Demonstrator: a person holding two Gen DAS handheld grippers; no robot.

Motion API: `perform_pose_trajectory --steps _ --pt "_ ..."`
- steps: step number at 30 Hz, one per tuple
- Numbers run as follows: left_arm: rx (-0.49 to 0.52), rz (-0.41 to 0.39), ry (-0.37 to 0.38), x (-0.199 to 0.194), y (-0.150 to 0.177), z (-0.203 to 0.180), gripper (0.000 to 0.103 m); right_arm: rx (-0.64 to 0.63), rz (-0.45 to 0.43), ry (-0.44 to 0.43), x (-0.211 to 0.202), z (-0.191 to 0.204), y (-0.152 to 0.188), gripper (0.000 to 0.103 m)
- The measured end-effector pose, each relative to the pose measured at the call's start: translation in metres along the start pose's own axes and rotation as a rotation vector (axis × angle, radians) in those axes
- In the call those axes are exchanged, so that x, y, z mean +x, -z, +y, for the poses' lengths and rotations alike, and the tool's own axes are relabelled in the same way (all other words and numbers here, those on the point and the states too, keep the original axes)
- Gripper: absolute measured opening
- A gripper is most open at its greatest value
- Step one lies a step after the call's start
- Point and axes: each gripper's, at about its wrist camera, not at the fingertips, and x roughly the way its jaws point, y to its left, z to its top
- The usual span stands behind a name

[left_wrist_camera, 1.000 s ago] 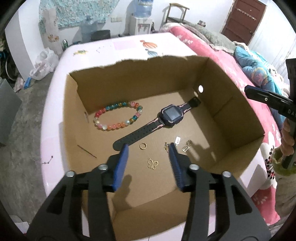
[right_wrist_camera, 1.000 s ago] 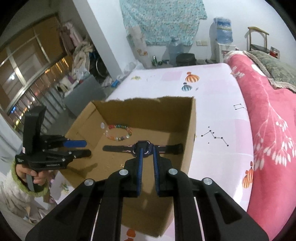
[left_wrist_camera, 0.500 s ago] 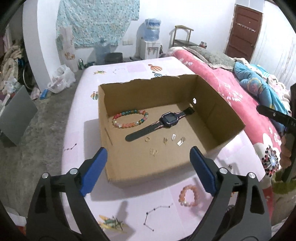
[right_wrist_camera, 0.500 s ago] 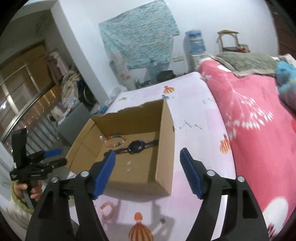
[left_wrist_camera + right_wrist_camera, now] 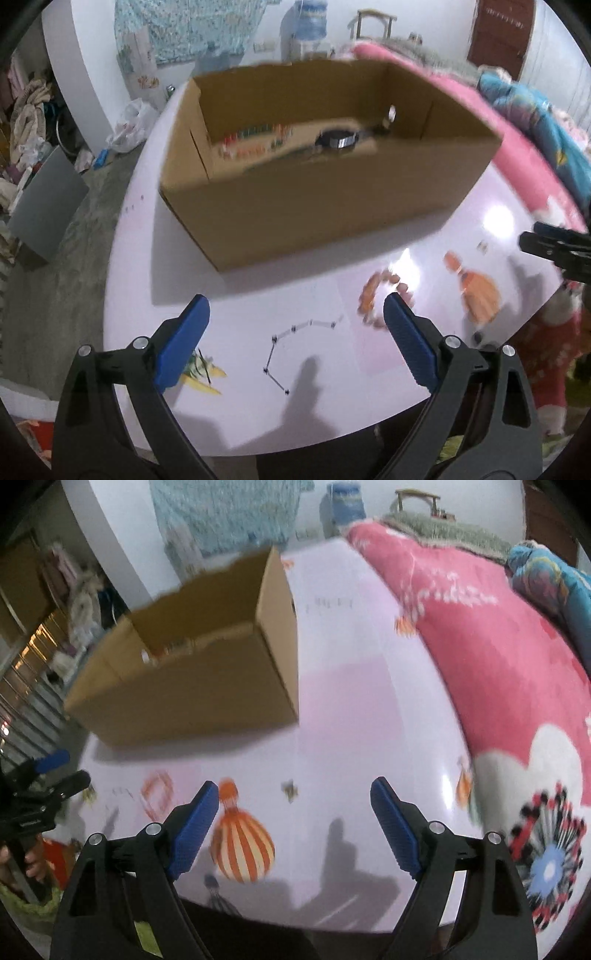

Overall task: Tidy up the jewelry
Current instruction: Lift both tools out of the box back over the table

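Left wrist view: the left hand-held gripper (image 5: pixel 295 325) hangs over the tabletop (image 5: pixel 240 295), jaws wide, opening, nothing between them; a bead bracelet (image 5: pixel 373 295) lies blurred beside its right finger; the box (image 5: pixel 314 206) holds a watch (image 5: pixel 338 139) and beads (image 5: pixel 255 138). Right wrist view: the right hand-held gripper (image 5: pixel 291 812) is likewise empty and opening above a printed balloon (image 5: pixel 242 843); no writing is legible.

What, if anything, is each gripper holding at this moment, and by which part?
Nothing is held. The left gripper and right gripper have their jaws opening, with only the pale printed tabletop between them.
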Motion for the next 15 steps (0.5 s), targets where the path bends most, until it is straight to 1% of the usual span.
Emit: perform_pose_trajectory --steps 6,8,10,11,15 --pt "0.005 0.088 -0.057 0.034 0.019 -0.013 0.092 -0.079 0.085 0.100 0.023 0.012 0.018 0.082" --pt "0.008 0.101 -0.078 0.041 0.022 -0.015 0.092 -0.100 0.093 0.118 0.027 0.016 0.020 0.082" --pt "0.006 0.113 -0.090 0.044 0.024 -0.016 0.092 -0.121 0.100 0.133 0.032 0.019 0.022 0.085" --pt "-0.004 0.104 -0.087 0.044 0.025 -0.015 0.092 -0.128 0.100 0.135 0.033 0.020 0.022 0.087" --pt "-0.025 0.105 -0.080 0.044 0.023 -0.012 0.092 -0.171 0.105 0.176 0.038 0.027 0.023 0.090"
